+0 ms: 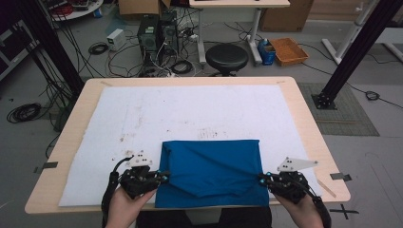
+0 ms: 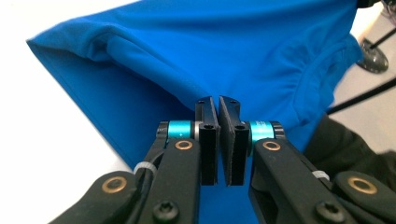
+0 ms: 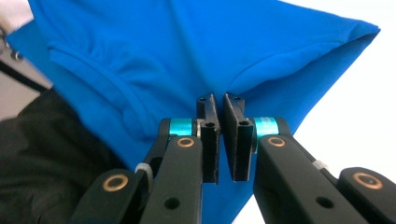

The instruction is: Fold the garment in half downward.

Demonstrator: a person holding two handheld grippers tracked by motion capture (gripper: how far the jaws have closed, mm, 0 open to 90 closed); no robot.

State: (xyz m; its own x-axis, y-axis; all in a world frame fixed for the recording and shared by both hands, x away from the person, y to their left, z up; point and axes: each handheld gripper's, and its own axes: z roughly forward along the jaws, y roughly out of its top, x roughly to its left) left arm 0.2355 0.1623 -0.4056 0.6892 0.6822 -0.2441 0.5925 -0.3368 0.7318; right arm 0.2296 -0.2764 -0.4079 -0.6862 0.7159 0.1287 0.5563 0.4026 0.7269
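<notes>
A blue garment (image 1: 211, 171) lies folded on the white mat near the table's front edge. My left gripper (image 1: 164, 176) is shut on its left edge, and my right gripper (image 1: 262, 179) is shut on its right edge. The cloth between them is lifted and sags in a V. In the left gripper view the black jaws pinch blue fabric (image 2: 187, 60) at the left gripper's tips (image 2: 218, 100). The right gripper view has the right gripper's tips (image 3: 218, 98) clamped on a fold of the same cloth (image 3: 187, 46), with a hem seam running to the left.
The white mat (image 1: 190, 114) covers most of the wooden table (image 1: 304, 118). Beyond the table stand a black stool (image 1: 226, 57), computer towers (image 1: 157, 33) with cables, and an orange tray (image 1: 288, 51). A black frame post (image 1: 354, 52) rises at the right.
</notes>
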